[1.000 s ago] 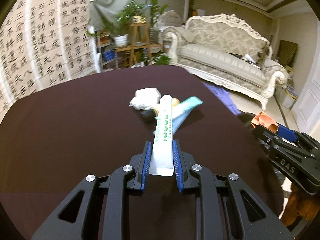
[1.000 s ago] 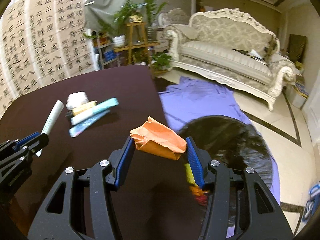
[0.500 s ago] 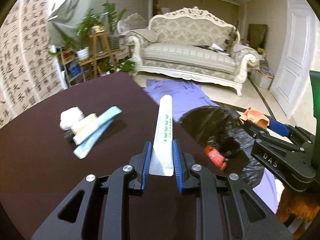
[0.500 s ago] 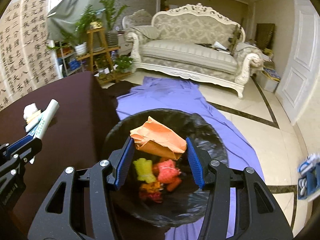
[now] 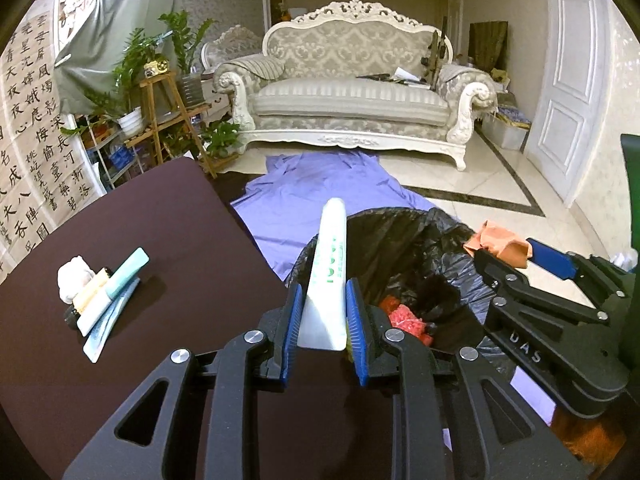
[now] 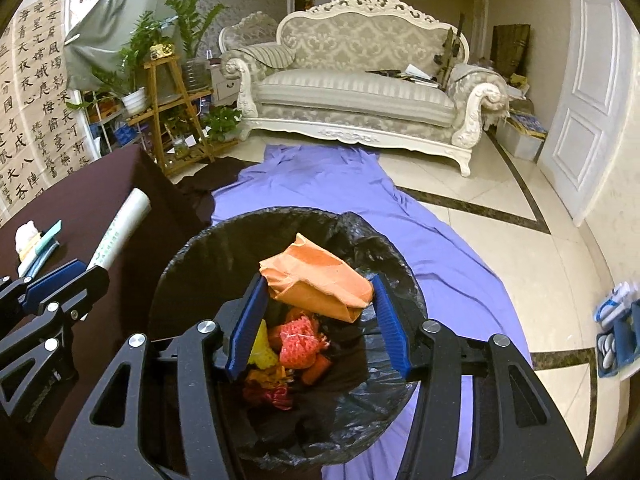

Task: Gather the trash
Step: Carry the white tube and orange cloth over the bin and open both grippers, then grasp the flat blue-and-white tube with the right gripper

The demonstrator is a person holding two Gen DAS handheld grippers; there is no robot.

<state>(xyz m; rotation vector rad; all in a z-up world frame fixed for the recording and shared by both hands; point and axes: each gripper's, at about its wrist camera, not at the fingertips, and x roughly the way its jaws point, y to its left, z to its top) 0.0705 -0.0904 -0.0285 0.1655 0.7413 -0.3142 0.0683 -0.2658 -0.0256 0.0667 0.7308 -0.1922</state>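
Hovering right over the trash bin, the right gripper has the crumpled orange paper between jaws that have just been opening; it touches the left pad, with a gap at the right one, so I'd say it drops straight in. The left gripper is easing open too, with the white tube between its pads, long axis pointing away over the bin's near rim. The table edge sits just below, so I'd shift it right first.
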